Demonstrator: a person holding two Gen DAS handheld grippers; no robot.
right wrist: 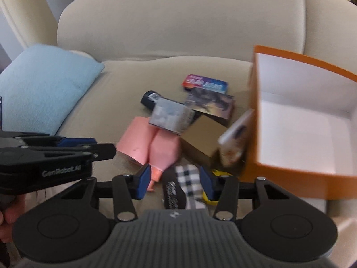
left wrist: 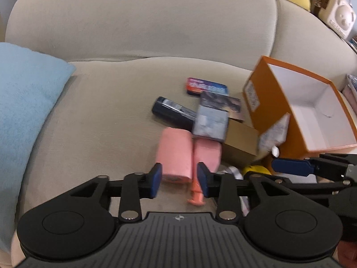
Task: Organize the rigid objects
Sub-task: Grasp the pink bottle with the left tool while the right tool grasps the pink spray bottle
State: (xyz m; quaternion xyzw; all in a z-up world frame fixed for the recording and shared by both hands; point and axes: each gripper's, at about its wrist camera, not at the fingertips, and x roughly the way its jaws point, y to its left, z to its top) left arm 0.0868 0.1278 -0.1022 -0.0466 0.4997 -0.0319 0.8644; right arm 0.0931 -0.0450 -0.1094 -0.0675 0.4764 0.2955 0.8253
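A pile of small rigid things is seen on the beige sofa seat (left wrist: 93,116), heaped against the left wall of an orange box (left wrist: 263,102) that stands open with a white, bare inside. Places below are given from that box.

Touching its left wall, a card-like pack (right wrist: 236,138) is leaned on edge, and a brown carton (right wrist: 205,138) is lodged just beside it. Further left, a grey box (right wrist: 170,117) is laid over 2 pink rolls (left wrist: 176,154), with a dark tube (left wrist: 169,111) behind it. Behind these, toward the backrest, a picture card (right wrist: 212,103) and a red and blue pack (right wrist: 205,83) are laid flat. At the box's near left corner, a yellow thing (left wrist: 256,169) and a checked cloth piece (right wrist: 189,174) are partly hidden.

The left gripper (left wrist: 179,178) is held over the near end of the left roll; its jaws are partly spread, and the pads are not seen pressing anything. The right gripper (right wrist: 175,183) is held above the checked piece, jaws likewise partly spread and nothing pinched.

Open seat is left to the far left of the box, up to a blue cushion (left wrist: 24,102) at the seat's edge, and behind the pile up to the backrest. Beyond the box's right wall, only a cluttered strip can be made out. Both views are blurred, so fine edges cannot be told.
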